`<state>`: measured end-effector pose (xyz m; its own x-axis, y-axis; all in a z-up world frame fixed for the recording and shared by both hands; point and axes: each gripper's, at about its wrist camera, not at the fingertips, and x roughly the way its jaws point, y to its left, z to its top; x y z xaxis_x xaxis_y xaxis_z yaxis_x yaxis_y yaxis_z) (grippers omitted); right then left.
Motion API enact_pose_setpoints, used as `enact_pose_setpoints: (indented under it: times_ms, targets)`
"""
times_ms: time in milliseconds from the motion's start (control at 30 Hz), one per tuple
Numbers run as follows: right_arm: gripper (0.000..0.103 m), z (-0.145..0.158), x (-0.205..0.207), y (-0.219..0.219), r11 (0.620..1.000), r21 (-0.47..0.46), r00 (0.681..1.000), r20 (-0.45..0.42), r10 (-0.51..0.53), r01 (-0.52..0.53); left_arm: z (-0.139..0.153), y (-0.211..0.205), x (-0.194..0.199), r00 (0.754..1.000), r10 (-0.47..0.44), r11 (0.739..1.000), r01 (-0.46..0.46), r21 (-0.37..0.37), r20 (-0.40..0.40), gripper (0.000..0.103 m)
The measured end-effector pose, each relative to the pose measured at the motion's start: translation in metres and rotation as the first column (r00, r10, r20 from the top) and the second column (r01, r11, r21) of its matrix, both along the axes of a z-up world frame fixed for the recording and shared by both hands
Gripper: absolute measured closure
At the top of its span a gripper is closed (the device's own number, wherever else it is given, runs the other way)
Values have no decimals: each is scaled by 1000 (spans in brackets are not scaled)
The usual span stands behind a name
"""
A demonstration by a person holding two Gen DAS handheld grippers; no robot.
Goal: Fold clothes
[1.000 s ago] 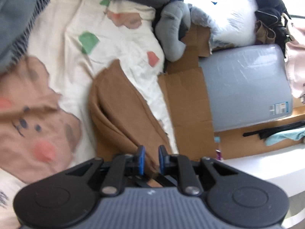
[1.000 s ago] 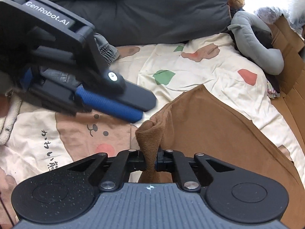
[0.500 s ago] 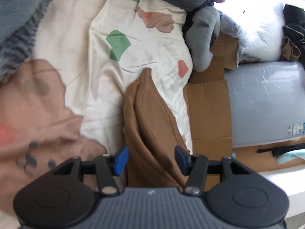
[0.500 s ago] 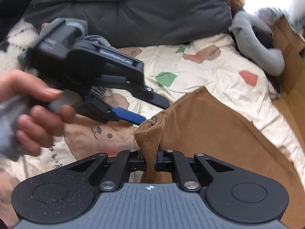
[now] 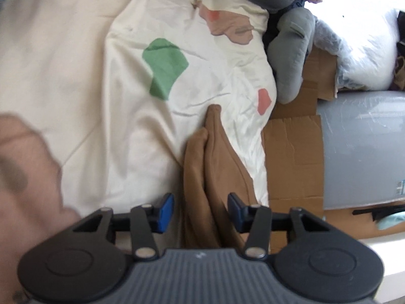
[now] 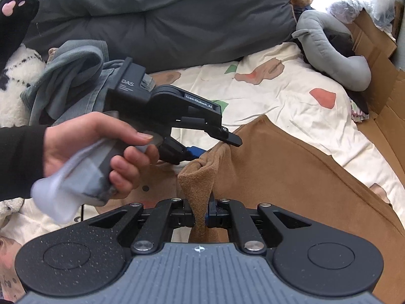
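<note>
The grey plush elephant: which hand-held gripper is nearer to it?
Left. The left hand-held gripper reaches farther up the bed toward the grey plush elephant; the right hand-held gripper sits lower, clamping the brown garment.

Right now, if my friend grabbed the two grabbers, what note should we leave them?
Right gripper: shut on a bunched corner of the brown garment, lifting it.
Left gripper: open, fingers either side of a fold of that garment, gripping nothing.
The garment lies on the patterned bedsheet, partly gathered lengthwise.
Done: one corner picked up.
Left: grip with the left, then lay the fold flat. A blue-grey garment appears still unfolded.
</note>
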<state>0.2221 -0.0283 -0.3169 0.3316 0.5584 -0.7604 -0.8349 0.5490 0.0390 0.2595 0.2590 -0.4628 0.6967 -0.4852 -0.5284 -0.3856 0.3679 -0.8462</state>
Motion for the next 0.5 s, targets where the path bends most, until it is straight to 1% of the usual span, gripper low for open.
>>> enact_pose_setpoints:
  times_ms: [100,167,200,233,300,333,367,500]
  targets:
    - [98,2,2,-2,1000,8,1000,-2,-7,7,1,1,17,999,-35,999,36,32,-12,58]
    - [98,3,3,-4,1000,14,1000,-4,-10,10,3,2,28,999,-45,998,46,51,-10,62]
    - [98,4,3,-5,1000,18,1000,-5,-12,12,3,2,33,999,-50,997,50,61,-10,65]
    - [98,4,4,-7,1000,22,1000,-6,-13,13,4,2,38,998,-55,996,55,73,-9,70]
    - [98,5,5,-9,999,30,1000,-8,-16,16,5,0,46,998,-65,993,66,103,-14,72]
    - [98,6,6,-10,999,34,1000,-9,-18,18,4,-2,49,997,-72,991,74,112,-22,78]
    - [98,7,6,-11,999,38,1000,-10,-19,19,3,-3,52,997,-75,990,78,118,-29,83]
    - [98,12,9,-21,998,62,1000,-18,-23,24,10,-6,51,997,-69,991,71,117,-20,90]
